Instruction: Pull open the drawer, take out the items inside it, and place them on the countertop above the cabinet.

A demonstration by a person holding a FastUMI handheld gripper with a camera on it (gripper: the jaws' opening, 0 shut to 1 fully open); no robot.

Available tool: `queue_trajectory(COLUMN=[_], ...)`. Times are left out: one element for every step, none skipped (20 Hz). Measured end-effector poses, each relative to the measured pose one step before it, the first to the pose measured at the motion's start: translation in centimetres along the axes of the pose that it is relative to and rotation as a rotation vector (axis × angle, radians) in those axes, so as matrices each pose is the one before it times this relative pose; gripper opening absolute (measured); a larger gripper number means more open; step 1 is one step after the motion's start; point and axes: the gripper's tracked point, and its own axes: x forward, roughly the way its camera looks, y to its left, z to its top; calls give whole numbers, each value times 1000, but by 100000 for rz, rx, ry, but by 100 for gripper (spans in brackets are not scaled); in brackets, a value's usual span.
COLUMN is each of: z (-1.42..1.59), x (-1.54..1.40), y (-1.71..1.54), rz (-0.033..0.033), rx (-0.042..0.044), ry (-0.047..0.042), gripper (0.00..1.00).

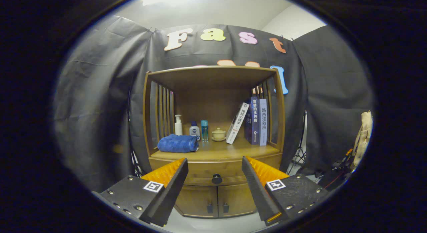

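Gripper (215,166) — fingers spread wide, holding nothing, aimed at the drawer knob (217,178) of the shut drawer (217,169). Risk — the small round knob slips from the pads if the fingers close off-centre.

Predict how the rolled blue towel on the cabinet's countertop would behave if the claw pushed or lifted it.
The blue towel looks soft and loosely rolled, so it would probably sag and unroll when lifted. Lying on its side on the countertop, it might roll if pushed. It seems light and unbreakable. The claw stands open before the drawer knob.
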Motion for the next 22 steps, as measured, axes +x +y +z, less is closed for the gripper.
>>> queue_trajectory(z=[26, 154, 101, -43, 2, -44, -115, -179, -103, -117, 31, -141, -143, -180, -148, -116, 3, -183, 113, -1, -347, -502], x=[32, 161, 194, 222, 244, 220, 286, 371, 358, 328, 451, 468, 443, 502, 519, 360, 458, 464, 531, 603, 615, 669], y=[-92, 109, 61, 45, 35, 78, 100, 111, 74, 83, 142, -92, 33, 85, -37, 43, -48, -118, -177, -317, -185, 16], rz=[-267, 152, 171, -71, -124, -111, 2, 146, 171, 302, 122, -342, 82, 188, 21, 148, 56, -230, -869, -1330, -764, -76], rx=[365, 311, 248, -472, -631, -640, -348, -11, 139, 153, -129, -255, -86, -132, -342, -90, -26, 4, 102, -56, -5, 316], ry=[-163, -460, -178, 59, 188, 260, 501, 331, 272, -99, -437, -178, 223, -114, 55, -499, -864, -694, -2200, -1564, -523, -520], gripper=[97, 97, 97, 97, 97, 97, 97, 97, 97, 97, 97, 97, 96, 96, 96, 96, 96, 96, 96, 96, 96, 97])
